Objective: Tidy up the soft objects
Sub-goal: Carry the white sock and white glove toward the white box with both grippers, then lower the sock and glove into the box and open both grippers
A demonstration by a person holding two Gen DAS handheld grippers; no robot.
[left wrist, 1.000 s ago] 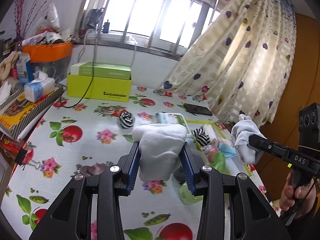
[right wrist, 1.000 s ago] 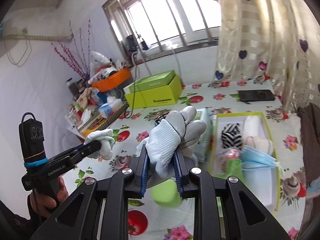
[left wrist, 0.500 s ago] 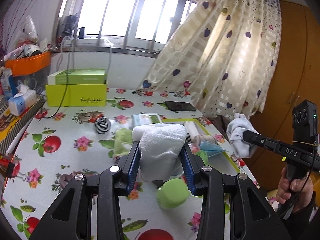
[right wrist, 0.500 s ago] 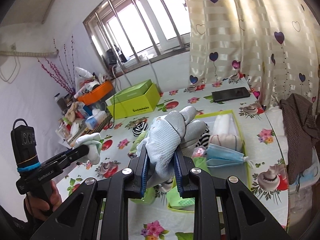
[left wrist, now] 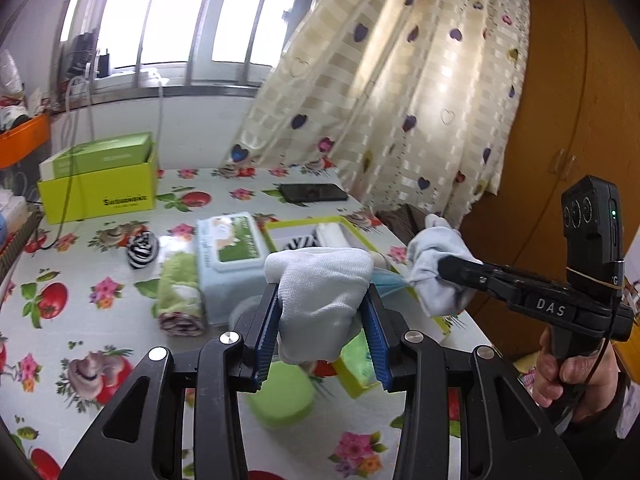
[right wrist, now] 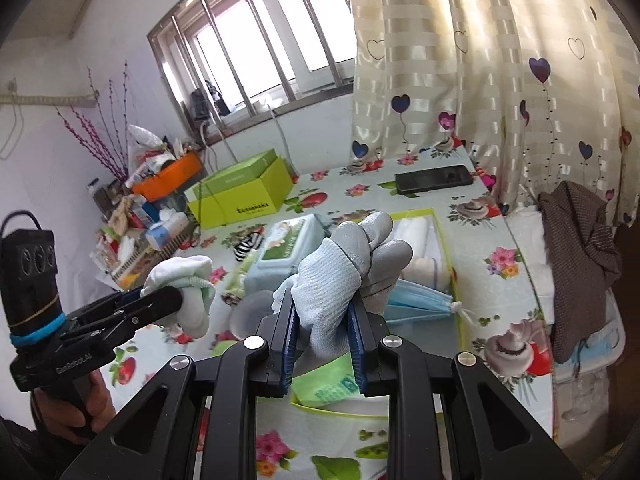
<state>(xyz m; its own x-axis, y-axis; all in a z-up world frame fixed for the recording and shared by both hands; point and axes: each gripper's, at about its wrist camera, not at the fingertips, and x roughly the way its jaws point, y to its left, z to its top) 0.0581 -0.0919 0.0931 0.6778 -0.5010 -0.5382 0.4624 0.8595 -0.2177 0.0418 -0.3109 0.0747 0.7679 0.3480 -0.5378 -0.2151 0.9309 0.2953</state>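
Note:
In the left wrist view my left gripper [left wrist: 322,308] is shut on a white bundled cloth [left wrist: 320,292], held above the flowered table. To its right my right gripper [left wrist: 444,270] is shut on a grey and white work glove [left wrist: 434,252]. The right wrist view shows that glove [right wrist: 348,260] pinched between the blue pads of the right gripper [right wrist: 326,320], over the near end of a green-rimmed tray [right wrist: 412,213]. My left gripper [right wrist: 172,300] with the white cloth [right wrist: 180,276] is at the left. In the tray lie a blue face mask [right wrist: 416,304], white rolls and a green cloth.
On the table are a wet-wipes pack [left wrist: 228,240], a rolled green towel [left wrist: 180,292], a zebra-striped sock ball [left wrist: 142,248], a green round lid [left wrist: 280,400], a phone [left wrist: 312,192] and a yellow-green box [left wrist: 100,188]. A brown garment [right wrist: 576,256] hangs past the table's right edge.
Both hands have swung right, toward the tray and the curtain. The tray now lies closer under both grippers. Each gripper still holds its item.

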